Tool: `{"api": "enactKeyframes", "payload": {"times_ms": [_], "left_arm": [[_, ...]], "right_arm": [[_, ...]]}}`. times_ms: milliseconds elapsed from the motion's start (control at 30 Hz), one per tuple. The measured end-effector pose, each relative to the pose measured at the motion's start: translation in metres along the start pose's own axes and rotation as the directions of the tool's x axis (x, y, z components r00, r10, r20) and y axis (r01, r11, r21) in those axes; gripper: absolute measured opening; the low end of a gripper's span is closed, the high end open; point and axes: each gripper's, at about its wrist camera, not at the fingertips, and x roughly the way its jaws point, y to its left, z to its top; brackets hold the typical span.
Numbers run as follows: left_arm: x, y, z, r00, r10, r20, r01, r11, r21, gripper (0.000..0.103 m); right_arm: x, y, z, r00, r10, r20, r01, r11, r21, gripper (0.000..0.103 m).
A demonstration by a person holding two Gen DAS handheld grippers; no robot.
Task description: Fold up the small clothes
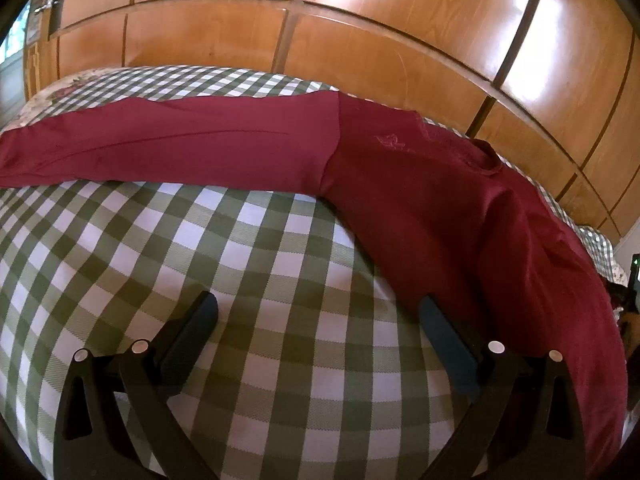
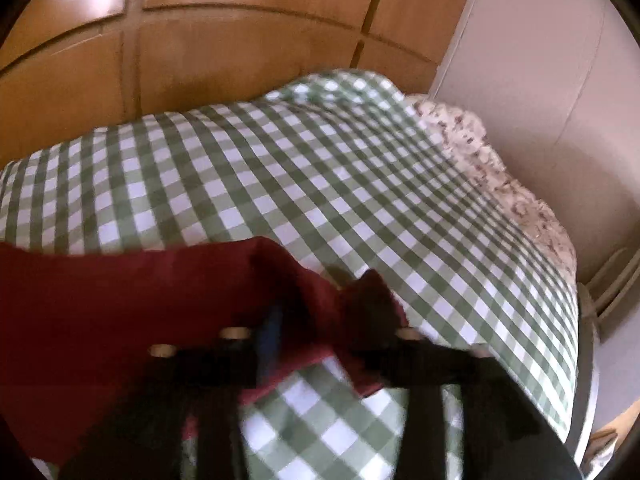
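Observation:
A dark red long-sleeved top lies on a green-and-white checked bedsheet, one sleeve stretched out to the left. My left gripper is open and empty just above the sheet, its right finger beside the top's near edge. In the blurred right wrist view, my right gripper has the red top's corner bunched between its fingers and lifted off the sheet.
A glossy wooden wardrobe stands behind the bed. A floral cloth edges the bed on the right, next to a white wall.

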Motion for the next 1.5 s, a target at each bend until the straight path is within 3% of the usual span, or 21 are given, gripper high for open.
{"api": "enactKeyframes", "payload": {"times_ms": [67, 167, 233, 300, 367, 467, 533, 600, 667, 800, 867, 900, 933, 1000, 1067, 1100, 1133, 1200, 1333, 1433, 1500], "left_arm": [[0.0, 0.0, 0.0, 1.0, -0.002, 0.001, 0.002, 1.0, -0.001, 0.099], [0.0, 0.001, 0.0, 1.0, -0.006, 0.003, 0.006, 1.0, -0.005, 0.099], [-0.001, 0.002, 0.0, 1.0, -0.009, 0.004, 0.009, 1.0, -0.008, 0.099], [-0.001, 0.002, 0.0, 1.0, -0.011, 0.003, 0.011, 1.0, -0.01, 0.099], [-0.002, 0.002, 0.0, 1.0, -0.015, 0.005, 0.015, 1.0, -0.012, 0.099], [-0.004, 0.003, 0.0, 1.0, -0.021, 0.008, 0.021, 1.0, -0.017, 0.099], [-0.006, 0.004, 0.0, 1.0, -0.026, 0.012, 0.027, 0.999, -0.022, 0.099], [-0.007, 0.005, 0.0, 0.999, -0.033, 0.015, 0.034, 0.999, -0.028, 0.099], [-0.009, 0.007, 0.0, 0.999, -0.043, 0.022, 0.044, 0.998, -0.037, 0.099], [-0.012, 0.01, -0.001, 0.998, -0.059, 0.034, 0.061, 0.997, -0.057, 0.099], [-0.013, 0.01, -0.001, 0.998, -0.06, 0.035, 0.062, 0.996, -0.061, 0.099], [-0.013, 0.011, -0.001, 0.998, -0.059, 0.034, 0.061, 0.996, -0.059, 0.099], [-0.013, 0.011, -0.001, 0.998, -0.059, 0.034, 0.06, 0.996, -0.058, 0.099], [-0.013, 0.011, -0.001, 0.998, -0.059, 0.034, 0.061, 0.996, -0.059, 0.099], [-0.013, 0.01, -0.001, 0.998, -0.06, 0.034, 0.062, 0.996, -0.06, 0.099], [-0.013, 0.01, -0.001, 0.998, -0.061, 0.034, 0.063, 0.996, -0.061, 0.099], [-0.013, 0.01, -0.001, 0.998, -0.062, 0.033, 0.064, 0.996, -0.062, 0.099], [-0.013, 0.009, -0.001, 0.998, -0.061, 0.031, 0.063, 0.996, -0.061, 0.099], [-0.013, 0.01, -0.001, 0.997, -0.063, 0.032, 0.065, 0.996, -0.065, 0.099], [-0.013, 0.01, -0.001, 0.998, -0.062, 0.032, 0.064, 0.996, -0.064, 0.099], [-0.013, 0.01, -0.001, 0.998, -0.062, 0.032, 0.064, 0.996, -0.064, 0.099]], "right_arm": [[-0.026, 0.0, -0.008, 0.995, 0.065, 0.072, -0.067, 0.997, 0.03, 0.07], [-0.059, 0.008, -0.02, 0.972, 0.199, 0.123, -0.203, 0.979, 0.029, 0.071], [-0.086, 0.024, -0.036, 0.917, 0.385, 0.106, -0.387, 0.922, -0.007, 0.061], [-0.115, 0.049, -0.059, 0.818, 0.574, 0.044, -0.571, 0.819, -0.059, 0.049], [-0.133, 0.068, -0.078, 0.724, 0.69, -0.024, -0.689, 0.721, -0.078, 0.045], [-0.165, 0.11, -0.116, 0.532, 0.829, -0.174, -0.846, 0.527, -0.08, 0.043], [-0.181, 0.132, -0.134, 0.449, 0.862, -0.236, -0.893, 0.444, -0.079, 0.043], [-0.198, 0.157, -0.149, 0.384, 0.879, -0.283, -0.923, 0.377, -0.083, 0.043], [-0.209, 0.173, -0.156, 0.336, 0.895, -0.294, -0.941, 0.331, -0.069, 0.044], [-0.222, 0.193, -0.15, 0.273, 0.924, -0.267, -0.96, 0.28, -0.013, 0.044], [-0.225, 0.206, -0.142, 0.28, 0.923, -0.264, -0.958, 0.287, -0.013, 0.05], [-0.22, 0.211, -0.14, 0.288, 0.919, -0.271, -0.955, 0.296, -0.009, 0.064], [-0.217, 0.219, -0.139, 0.284, 0.914, -0.29, -0.954, 0.3, 0.009, 0.07], [-0.207, 0.23, -0.141, 0.218, 0.923, -0.316, -0.96, 0.26, 0.099, 0.068], [-0.199, 0.239, -0.146, 0.113, 0.938, -0.327, -0.953, 0.195, 0.23, 0.053], [-0.199, 0.241, -0.147, 0.073, 0.945, -0.319, -0.95, 0.163, 0.265, 0.032], [-0.2, 0.241, -0.147, 0.054, 0.95, -0.308, -0.95, 0.145, 0.278, 0.019], [-0.209, 0.233, -0.142, 0.063, 0.958, -0.281, -0.965, 0.13, 0.227, 0.011], [-0.229, 0.201, -0.125, 0.076, 0.974, -0.211, -0.985, 0.107, 0.138, 0.008], [-0.232, 0.166, -0.112, 0.106, 0.984, -0.142, -0.984, 0.125, 0.129, 0.008], [-0.23, 0.14, -0.102, 0.145, 0.985, -0.096, -0.979, 0.157, 0.13, 0.008]]}}
